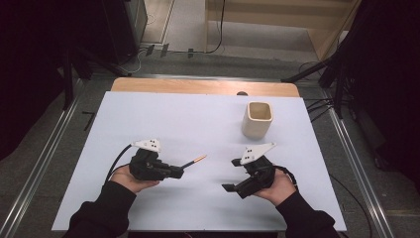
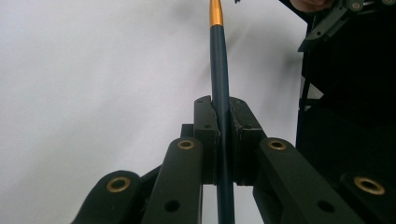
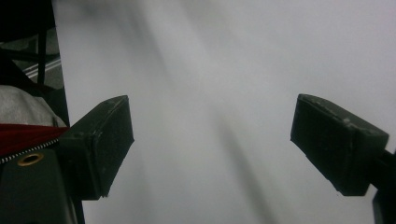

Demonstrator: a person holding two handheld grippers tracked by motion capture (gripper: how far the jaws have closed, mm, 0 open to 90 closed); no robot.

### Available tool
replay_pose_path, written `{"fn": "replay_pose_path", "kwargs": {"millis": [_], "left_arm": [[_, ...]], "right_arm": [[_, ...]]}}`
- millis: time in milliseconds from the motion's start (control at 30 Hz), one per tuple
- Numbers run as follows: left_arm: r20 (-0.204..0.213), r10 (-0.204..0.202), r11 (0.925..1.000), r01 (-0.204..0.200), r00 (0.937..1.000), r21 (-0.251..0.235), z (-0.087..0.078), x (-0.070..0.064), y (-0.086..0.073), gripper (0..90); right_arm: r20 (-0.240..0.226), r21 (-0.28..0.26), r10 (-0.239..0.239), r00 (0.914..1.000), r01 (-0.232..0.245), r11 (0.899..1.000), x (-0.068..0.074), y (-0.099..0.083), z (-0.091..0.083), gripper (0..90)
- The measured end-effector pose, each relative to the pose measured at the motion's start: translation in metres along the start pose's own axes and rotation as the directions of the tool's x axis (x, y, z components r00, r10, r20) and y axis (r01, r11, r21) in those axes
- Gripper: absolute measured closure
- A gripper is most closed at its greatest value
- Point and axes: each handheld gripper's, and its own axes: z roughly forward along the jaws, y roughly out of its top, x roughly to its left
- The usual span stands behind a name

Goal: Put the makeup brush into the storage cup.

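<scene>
A dark pen (image 1: 193,161) with an orange-gold tip is already clamped between the jaws of the left tool (image 1: 179,172), held just above the white counter (image 1: 163,119) — so pickup looks done. The right tool (image 1: 234,173) is held wide open with nothing in it, and the cream cup (image 1: 257,119) stands well apart at the far right, so dropping the pen in probably remains. No brand or writing can be read.

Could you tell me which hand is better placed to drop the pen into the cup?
Probably the left: its claw is already shut on the pen. The right claw is open, though nearer the cup.
</scene>
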Motion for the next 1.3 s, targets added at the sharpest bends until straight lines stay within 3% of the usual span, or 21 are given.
{"fn": "replay_pose_path", "kwargs": {"millis": [267,567,800,1000,1167,1300], "left_arm": [[-0.015,-0.032,0.9977,0.032,0.9994,-0.060,0.002,-0.003,-0.003,84.1],[-0.028,-0.072,0.9894,0.068,0.9970,-0.129,0.007,-0.008,-0.007,84.1],[-0.052,-0.092,0.9840,0.082,0.9944,-0.158,0.011,-0.011,-0.010,84.1],[-0.048,-0.104,0.9806,0.094,0.9934,-0.172,0.015,-0.014,-0.012,84.1],[-0.040,-0.133,0.9700,0.121,0.9903,-0.211,0.015,-0.015,-0.015,84.1],[-0.043,-0.140,0.9658,0.127,0.9892,-0.226,0.015,-0.016,-0.017,84.1]], "right_arm": [[0.017,-0.017,0.040,0.9991,-0.040,0.999,0.005,-0.003,0.000,14.3],[0.033,-0.046,0.075,0.9967,-0.073,0.996,0.008,-0.005,0.000,14.4],[0.028,-0.067,0.097,0.9949,-0.095,0.993,0.010,-0.005,0.003,14.6],[0.028,-0.080,0.113,0.9932,-0.110,0.991,0.011,-0.005,0.004,14.8],[0.027,-0.096,0.129,0.9913,-0.125,0.987,0.011,-0.007,0.004,14.9],[0.031,-0.107,0.137,0.9901,-0.133,0.985,0.013,-0.007,0.004,14.9]]}}
